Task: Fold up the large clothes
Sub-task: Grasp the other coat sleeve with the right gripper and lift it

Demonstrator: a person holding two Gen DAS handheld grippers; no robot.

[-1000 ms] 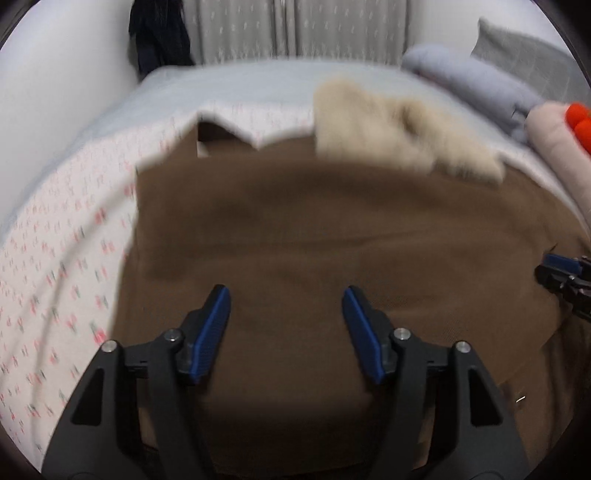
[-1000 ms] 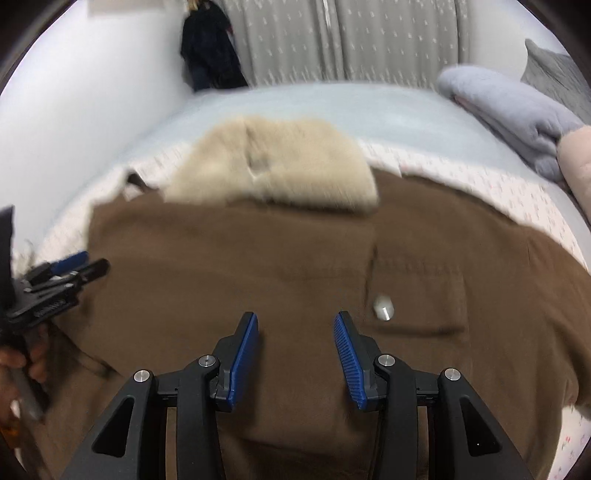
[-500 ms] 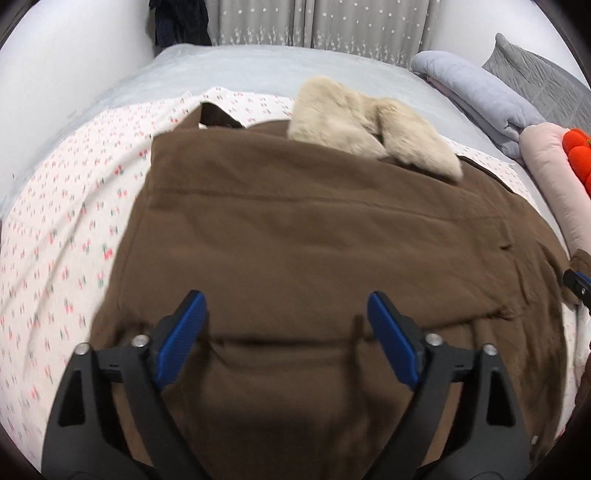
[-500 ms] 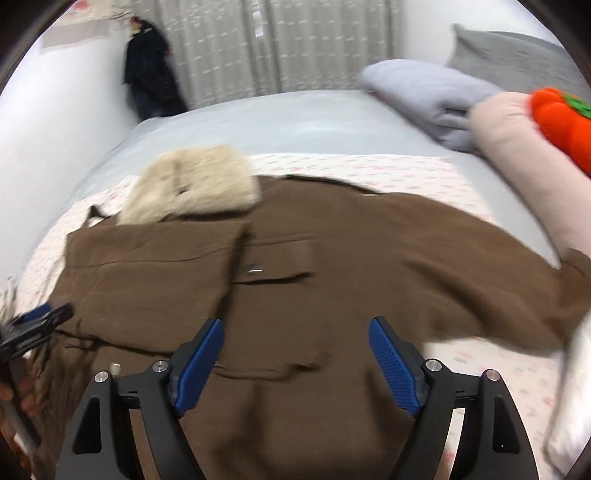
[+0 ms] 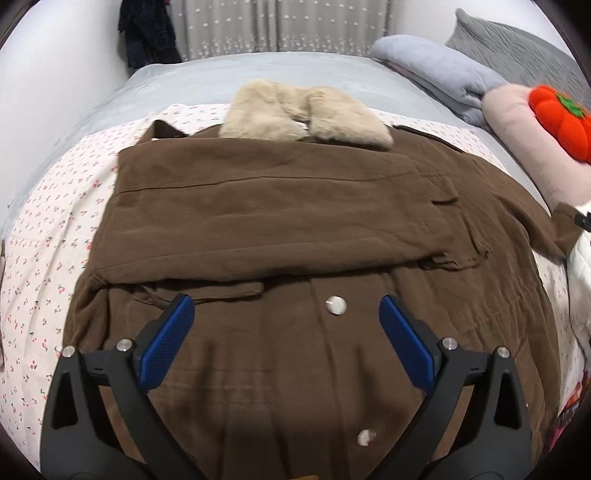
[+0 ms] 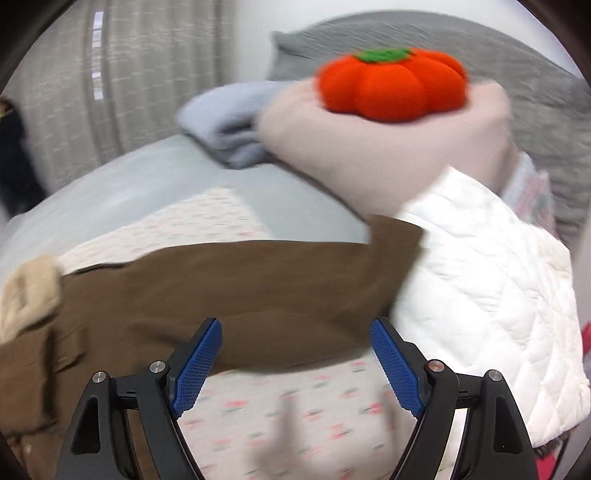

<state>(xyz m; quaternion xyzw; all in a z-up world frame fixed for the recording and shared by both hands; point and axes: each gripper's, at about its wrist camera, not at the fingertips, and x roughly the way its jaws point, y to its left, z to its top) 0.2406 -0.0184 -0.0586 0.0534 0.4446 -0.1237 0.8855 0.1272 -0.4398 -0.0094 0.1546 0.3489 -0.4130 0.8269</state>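
Observation:
A large brown coat (image 5: pixel 295 229) with a beige fur collar (image 5: pixel 306 114) lies on the floral sheet (image 5: pixel 55 229) of a bed, one sleeve folded across its chest. My left gripper (image 5: pixel 284 317) is open and empty above the coat's button front. In the blurred right wrist view my right gripper (image 6: pixel 295 343) is open and empty, just above the sheet (image 6: pixel 295 406) near the coat's outstretched right sleeve (image 6: pixel 258 280), whose cuff end (image 6: pixel 395 236) lies against a white quilted pad (image 6: pixel 487 295).
An orange pumpkin plush (image 6: pixel 391 85) sits on a pink pillow (image 6: pixel 369 147), beside a folded lilac blanket (image 5: pixel 436 74) and grey pillow (image 5: pixel 517 48). Curtains (image 5: pixel 280 29) and a dark hanging garment (image 5: pixel 147 33) are at the back wall.
Both grippers opened wide and drew back from the coat. The left pulled back toward the hem. The right swung to the right, over the outstretched sleeve.

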